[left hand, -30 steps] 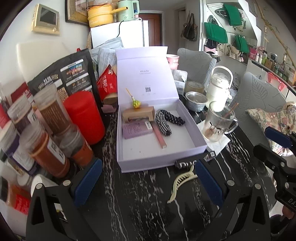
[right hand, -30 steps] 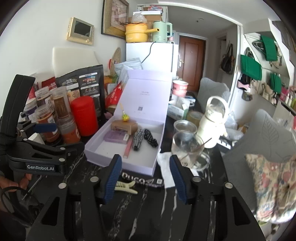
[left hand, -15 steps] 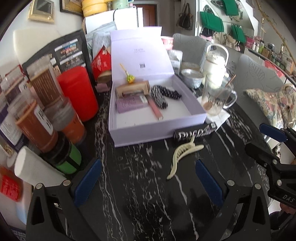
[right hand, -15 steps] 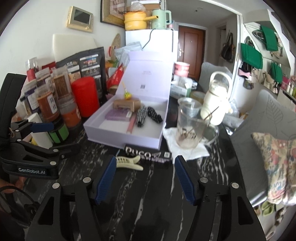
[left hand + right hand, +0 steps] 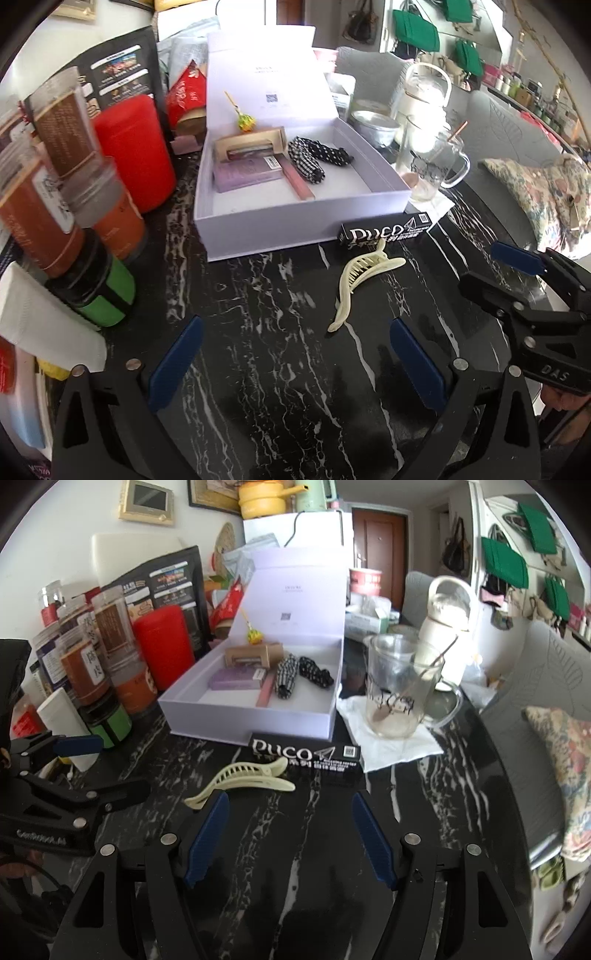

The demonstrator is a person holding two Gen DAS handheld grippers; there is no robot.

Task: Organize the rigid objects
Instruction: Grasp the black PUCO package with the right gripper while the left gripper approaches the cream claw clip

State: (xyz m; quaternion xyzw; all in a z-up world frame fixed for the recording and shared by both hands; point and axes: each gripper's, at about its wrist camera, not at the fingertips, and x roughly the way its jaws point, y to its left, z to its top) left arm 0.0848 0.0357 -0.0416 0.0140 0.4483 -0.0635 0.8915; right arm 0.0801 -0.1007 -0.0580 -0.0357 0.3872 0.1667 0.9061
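The left gripper [image 5: 291, 360] stood wide open and held nothing, poised low over the black marbled table [image 5: 266, 369] on the near side of the lavender box [image 5: 258, 232]. The right gripper [image 5: 290, 834] was likewise spread wide and empty, also short of the box. Between the grippers and the box lay the cream hair clip [image 5: 360, 280], flat on the table and not gripped, its rear end touching or just beside the black Duco carton [image 5: 386, 230], which lay along the box's front wall. Inside the box were a kraft packet [image 5: 251, 147], a purple carton [image 5: 245, 173], a pink tube [image 5: 297, 181] and a checked hair band [image 5: 314, 162]. Judgement: the step in hand was the approach to a remaining loose item, probably the clip. The next move would call for closing across its narrow body and lifting it over the front wall.
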